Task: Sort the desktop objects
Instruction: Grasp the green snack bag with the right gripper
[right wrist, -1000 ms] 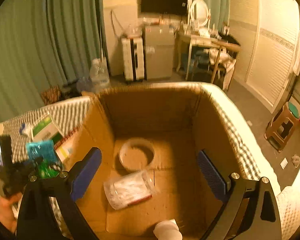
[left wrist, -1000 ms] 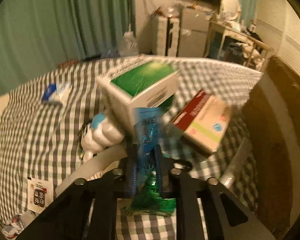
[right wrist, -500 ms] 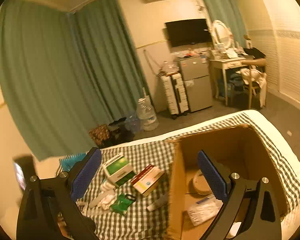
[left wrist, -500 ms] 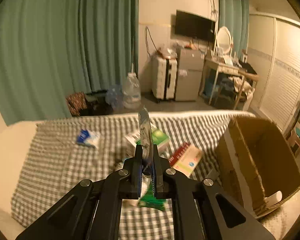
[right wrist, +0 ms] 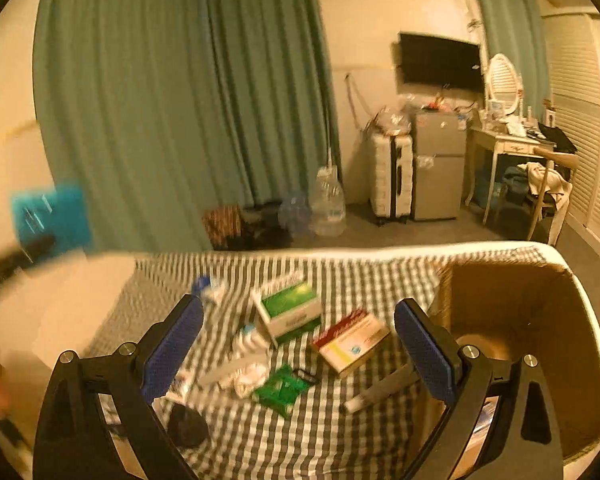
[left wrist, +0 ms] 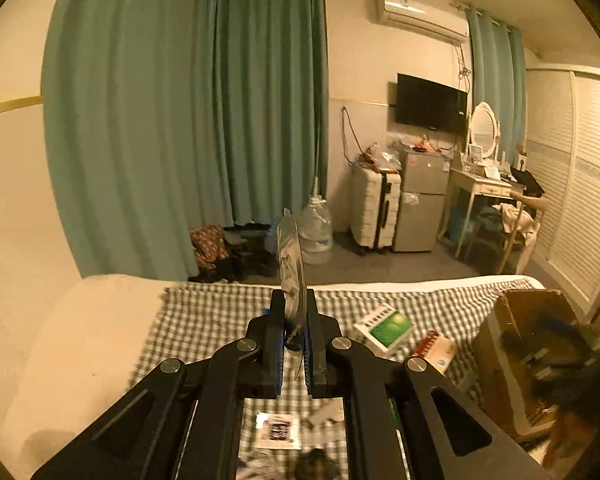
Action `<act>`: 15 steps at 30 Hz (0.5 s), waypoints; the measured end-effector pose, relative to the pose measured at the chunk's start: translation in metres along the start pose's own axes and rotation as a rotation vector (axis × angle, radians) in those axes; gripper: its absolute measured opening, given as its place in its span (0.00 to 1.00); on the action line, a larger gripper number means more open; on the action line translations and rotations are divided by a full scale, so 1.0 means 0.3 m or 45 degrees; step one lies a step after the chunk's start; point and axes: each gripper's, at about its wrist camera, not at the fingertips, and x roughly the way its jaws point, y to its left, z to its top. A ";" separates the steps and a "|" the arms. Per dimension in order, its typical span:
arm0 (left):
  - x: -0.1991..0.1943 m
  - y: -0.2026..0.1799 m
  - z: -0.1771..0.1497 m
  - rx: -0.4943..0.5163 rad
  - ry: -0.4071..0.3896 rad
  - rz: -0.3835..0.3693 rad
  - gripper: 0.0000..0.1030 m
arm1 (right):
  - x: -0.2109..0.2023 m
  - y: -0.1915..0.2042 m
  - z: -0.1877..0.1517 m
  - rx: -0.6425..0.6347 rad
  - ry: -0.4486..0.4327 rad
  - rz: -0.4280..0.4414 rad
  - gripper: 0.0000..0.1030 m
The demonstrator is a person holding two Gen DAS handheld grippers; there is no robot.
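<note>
A flat blue packet [left wrist: 291, 264] is pinched edge-on in the left tool [left wrist: 294, 344], the pads pressed together on its lower part so that most of it stands above the fingers; held by an edge like this, it can probably be dropped free once released. It is carried well above the checked cloth [left wrist: 216, 320] on the bed, and in the right wrist view it shows as a blurred blue sheet [right wrist: 52, 216] at far left. The right tool [right wrist: 300, 348] is spread wide and empty, aimed at the items not yet sorted: a green-and-white box [right wrist: 290, 312], a red-and-yellow box [right wrist: 350, 340], a green sachet [right wrist: 282, 390] and a white tube [right wrist: 376, 394]. The cardboard box [right wrist: 540, 304] stands open at the right edge of the cloth, seemingly as the collecting place, with a round item lying inside
</note>
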 end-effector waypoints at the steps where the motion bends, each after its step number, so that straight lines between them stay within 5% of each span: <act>1: 0.003 0.016 -0.002 -0.001 -0.006 -0.009 0.06 | 0.042 0.018 -0.025 -0.011 0.028 0.004 0.94; 15: 0.368 0.132 -0.233 -0.109 0.260 -0.024 0.06 | 0.519 0.002 -0.257 0.016 0.473 -0.066 0.94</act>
